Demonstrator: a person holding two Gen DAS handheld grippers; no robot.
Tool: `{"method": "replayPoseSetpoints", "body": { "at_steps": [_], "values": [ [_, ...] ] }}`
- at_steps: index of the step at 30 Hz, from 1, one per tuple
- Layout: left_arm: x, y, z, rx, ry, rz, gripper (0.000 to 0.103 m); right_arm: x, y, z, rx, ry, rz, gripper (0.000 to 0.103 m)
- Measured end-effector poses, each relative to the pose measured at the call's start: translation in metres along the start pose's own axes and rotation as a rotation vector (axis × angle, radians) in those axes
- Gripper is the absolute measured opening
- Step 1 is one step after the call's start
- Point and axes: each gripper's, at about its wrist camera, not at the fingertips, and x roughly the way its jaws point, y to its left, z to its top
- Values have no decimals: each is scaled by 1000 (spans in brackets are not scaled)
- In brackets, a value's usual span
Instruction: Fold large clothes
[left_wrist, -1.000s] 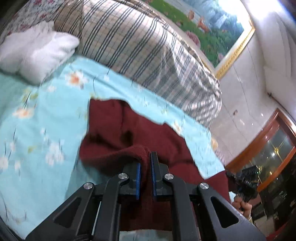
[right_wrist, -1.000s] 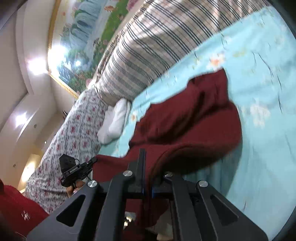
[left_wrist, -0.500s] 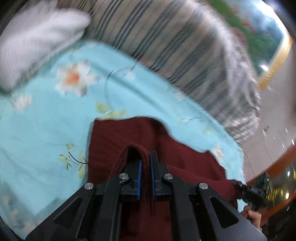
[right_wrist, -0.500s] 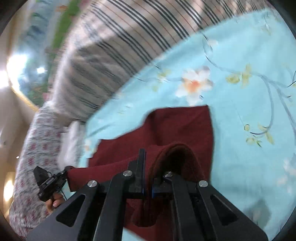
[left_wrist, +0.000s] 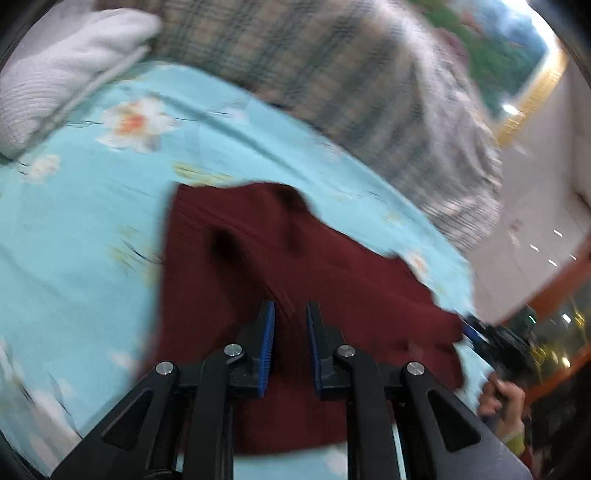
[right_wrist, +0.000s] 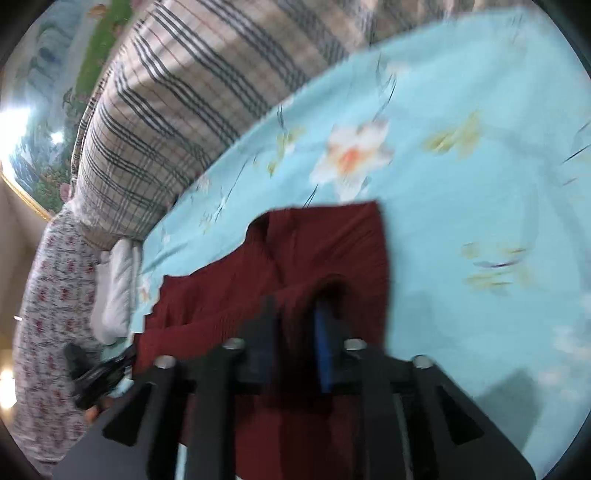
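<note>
In the left wrist view, my left gripper (left_wrist: 290, 325) is spread over the maroon garment (left_wrist: 295, 266) lying folded on the bed (left_wrist: 74, 221). In the right wrist view, my right gripper (right_wrist: 295, 325) looks spread too, garment just ahead.

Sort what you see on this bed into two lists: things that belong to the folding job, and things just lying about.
Part of the job:
maroon garment
left gripper
right gripper

Just lying about:
white towel
checked quilt
blue flowered sheet under the garment
landscape picture on the wall
</note>
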Motion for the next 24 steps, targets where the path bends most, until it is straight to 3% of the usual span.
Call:
{"method": "replayPoseSetpoints", "body": {
  "at_steps": [2,4,5,7,9,10,12,16,19,21,24],
  "values": [
    [14,-27,-21,47,74,-79,17,-18,12,-10,-34,-41,-24,42],
    [38,-52,-37,116,150,-95,17,-21,30,-21,-92,-23,19,42],
    [50,-61,-40,147,179,-79,17,-13,47,-33,-166,39,73,42],
    [68,-69,-38,186,220,-29,17,6,68,-50,-273,145,95,42],
    [87,-68,-26,217,251,24,17,34,90,-70,-433,260,31,40],
    [93,-64,-16,222,248,63,13,43,94,-73,-473,287,2,40],
    [100,-52,8,189,224,55,9,60,95,-67,-515,297,-45,36],
    [104,-19,60,115,115,125,8,67,77,-19,-399,203,-9,31],
    [107,10,84,71,61,237,14,72,58,17,-316,104,-131,32],
    [106,29,89,20,52,253,14,76,37,32,-219,73,-205,32],
    [91,47,86,-46,27,228,14,69,10,37,-83,50,-189,32]
  ]
}}
